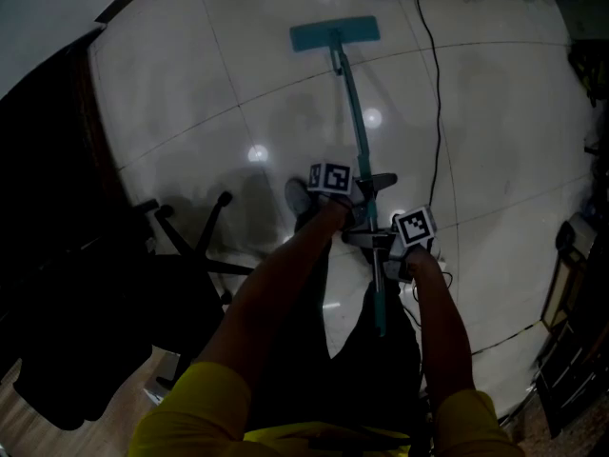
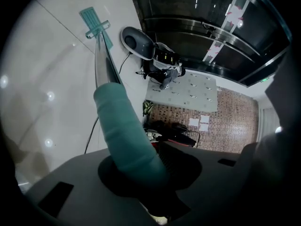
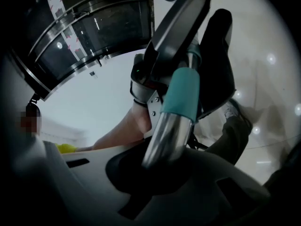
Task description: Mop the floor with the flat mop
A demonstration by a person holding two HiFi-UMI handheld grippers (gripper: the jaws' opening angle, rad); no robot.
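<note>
The mop (image 1: pixel 354 103), head flat on the floor (image 1: pixel 238 84) ahead, looks light, stiff and long, so the left gripper (image 2: pixel 141 173) clamped on its grippy teal sleeve (image 2: pixel 120 121) and the right gripper (image 3: pixel 160 167) clamped on the slicker bare pole (image 3: pixel 167 135) make a sensible spaced hold.

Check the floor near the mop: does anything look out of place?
A black cable trails loose across the tiled floor, close beside the handle of the flat mop, which is odd on a floor being mopped. Nothing looks spilled or broken.
</note>
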